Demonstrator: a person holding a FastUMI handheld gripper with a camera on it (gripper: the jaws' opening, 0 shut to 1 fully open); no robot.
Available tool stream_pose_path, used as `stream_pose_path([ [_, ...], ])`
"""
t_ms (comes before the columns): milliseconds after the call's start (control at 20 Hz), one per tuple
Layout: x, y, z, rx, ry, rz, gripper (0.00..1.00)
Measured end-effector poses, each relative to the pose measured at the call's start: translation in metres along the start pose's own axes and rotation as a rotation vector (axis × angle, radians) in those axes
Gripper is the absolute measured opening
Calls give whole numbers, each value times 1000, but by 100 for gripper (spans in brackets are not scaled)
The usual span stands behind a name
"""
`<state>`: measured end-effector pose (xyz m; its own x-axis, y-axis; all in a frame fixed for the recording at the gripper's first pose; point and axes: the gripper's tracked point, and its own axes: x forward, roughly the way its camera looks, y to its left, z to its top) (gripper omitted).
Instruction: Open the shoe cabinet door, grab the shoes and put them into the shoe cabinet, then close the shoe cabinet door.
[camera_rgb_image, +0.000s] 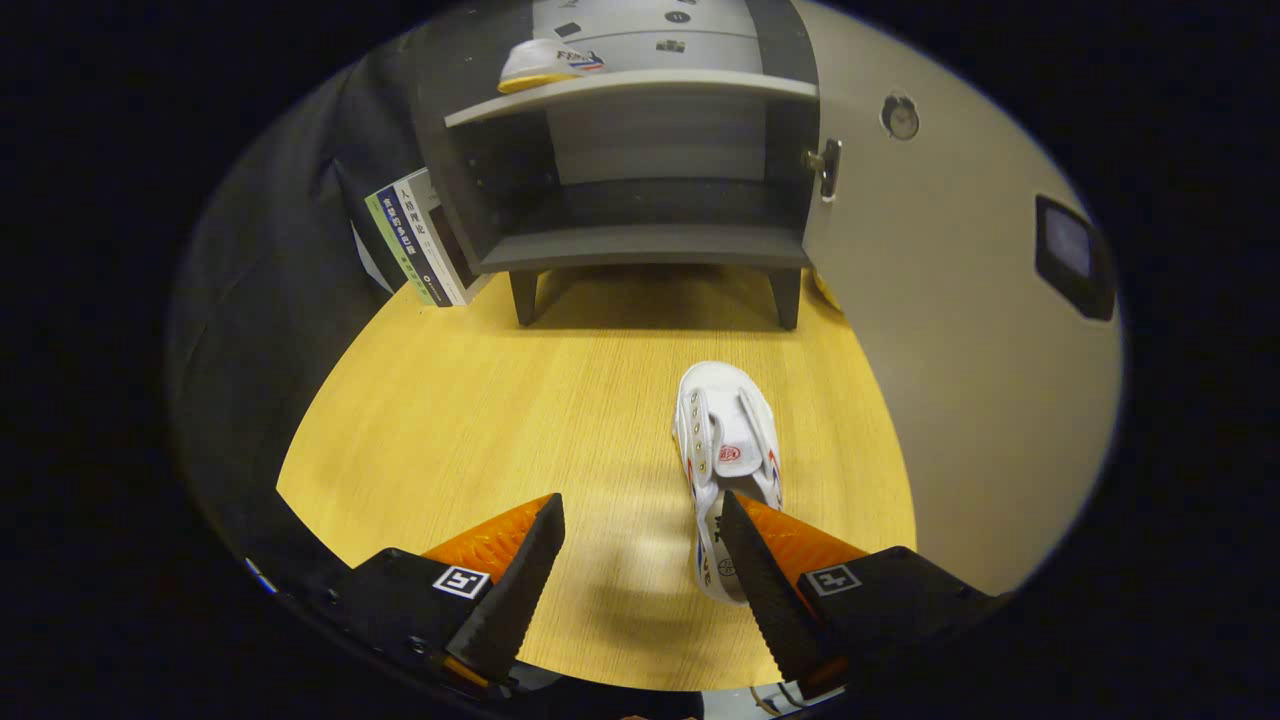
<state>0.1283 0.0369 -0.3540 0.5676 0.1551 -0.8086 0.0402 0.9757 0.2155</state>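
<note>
Looking along the tool (640, 560), I am seeing its fingers spread wide and gripping nothing, with bare wood grain between them. The shoe (727, 462) is lying on the surface (470, 420) off to the right of the gap, its heel end tucked just behind the right finger (760, 590) and its toe pointing away toward the cabinet (640, 170). Its long axis is running nearly parallel to the fingers, so I am judging that the tool needs shifting right to straddle it. The shoe is white canvas with a strap across the top, a red mark and striped trim. The cabinet door (960, 330) is standing open on the right, and another shoe (545, 65) is already sitting on the upper shelf (640, 92).
</note>
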Motion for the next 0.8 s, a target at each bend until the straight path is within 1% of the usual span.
stream_pose_path([
  [100,19,-8,-9,-10,48,-7,98],
  [250,42,-20,-9,-56,63,-57,98],
  [400,61,-19,-10,-67,78,-69,98],
  [600,83,-20,-9,-79,92,-92,92],
  [700,91,-23,-2,-69,86,-109,76],
  [800,100,-37,4,-83,75,-153,61],
])
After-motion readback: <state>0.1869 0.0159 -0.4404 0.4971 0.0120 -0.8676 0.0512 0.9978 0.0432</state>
